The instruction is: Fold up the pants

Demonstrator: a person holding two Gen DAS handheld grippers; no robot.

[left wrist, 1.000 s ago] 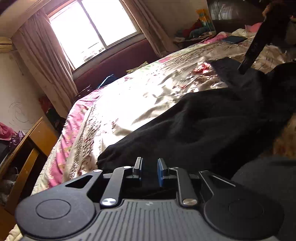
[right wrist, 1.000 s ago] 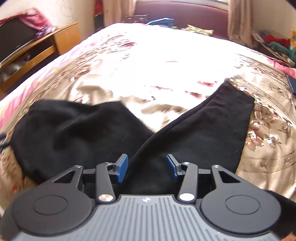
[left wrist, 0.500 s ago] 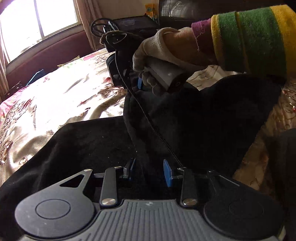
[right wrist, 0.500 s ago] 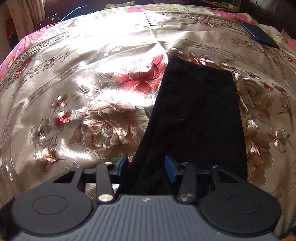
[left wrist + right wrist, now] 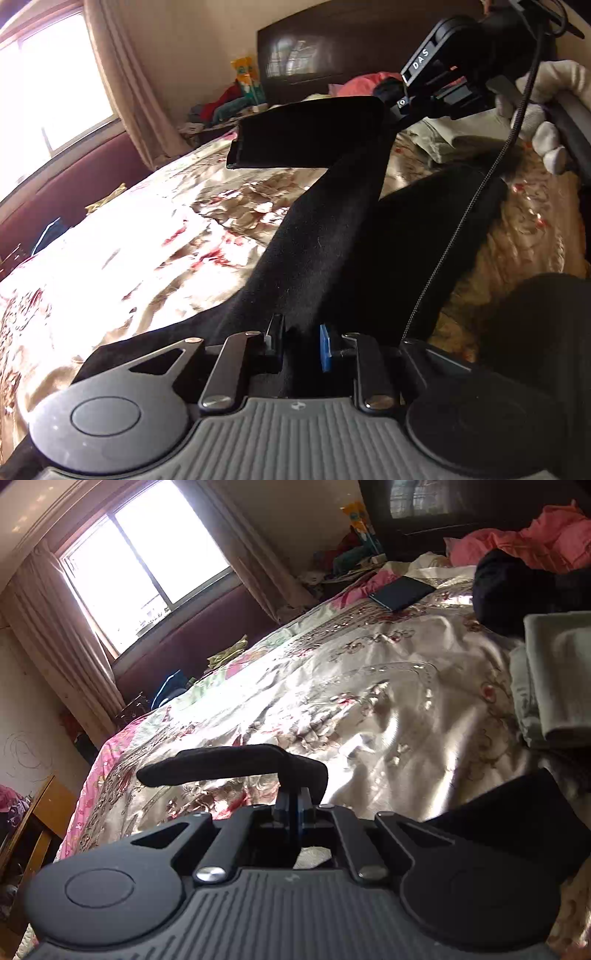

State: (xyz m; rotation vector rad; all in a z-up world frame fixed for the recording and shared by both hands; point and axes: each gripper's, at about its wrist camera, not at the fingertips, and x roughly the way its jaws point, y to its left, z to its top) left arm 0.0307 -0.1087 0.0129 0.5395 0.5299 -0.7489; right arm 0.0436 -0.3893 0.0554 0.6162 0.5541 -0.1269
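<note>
Left wrist view: my left gripper (image 5: 301, 349) sits low over the black soft-fabric pants (image 5: 321, 254); a ridge of that cloth runs up between its two fingers, and the jaws are closing on it; whether the blue pad (image 5: 326, 347) already presses the fabric I cannot tell.

The pants lie partly on the shiny floral satin bedspread (image 5: 155, 236); one leg rises off the bed from the left gripper toward the upper right, where the hem end hangs stiffly out to the left in mid-air; the other leg lies flat on the bedspread to the right of it.

The right gripper (image 5: 397, 105) shows in the same view at the top of the lifted leg, held by a hand in a white glove (image 5: 543, 110); a braided black cable (image 5: 465, 214) drops from it across the cloth.

Right wrist view: my right gripper (image 5: 294, 805) has its fingers drawn together, clamped on a fold of the black pants (image 5: 236, 764); the cloth drapes over the fingertips and sticks out to the left above the bedspread (image 5: 369, 686); more black fabric shows at lower right.

Also on the bed: a dark flat phone-like slab (image 5: 400, 592) near the far edge; a folded pale grey-green cloth stack (image 5: 550, 679) at right; a pink crumpled garment (image 5: 535, 542) by the dark headboard (image 5: 461, 506).
</note>
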